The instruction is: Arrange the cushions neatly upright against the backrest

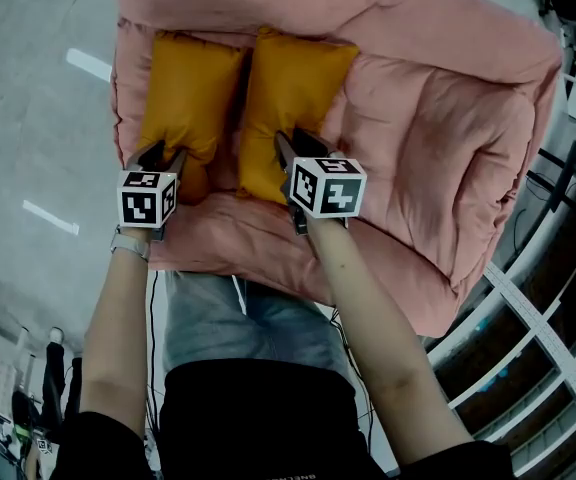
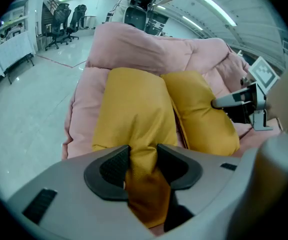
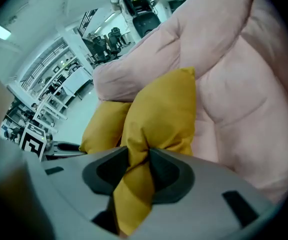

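My left gripper (image 1: 163, 154) is in the lower left part of the head view, and its jaws are closed on the bottom corner of the left cushion (image 1: 190, 88). In the left gripper view the orange fabric is pinched into a fold between the two dark pads (image 2: 115, 165), which stand only a little apart because of the cloth between them. My right gripper (image 1: 295, 144) is near the middle of the head view. Its jaws hold the lower edge of the right cushion (image 1: 293, 93) in the same way, with a bunched strip of fabric pressed between the pads (image 3: 166, 171) in the right gripper view. The two cushions are side by side and touch each other along their inner edges, in the upper left part of the head view. Both lie on the seat of the pink sofa (image 1: 438, 128), and their far ends reach the backrest (image 1: 318, 3) at the top of the frame. In the left gripper view they lean against this backrest, the left one a little in front. The grey floor (image 1: 28, 118) shows at the left edge of the head view.
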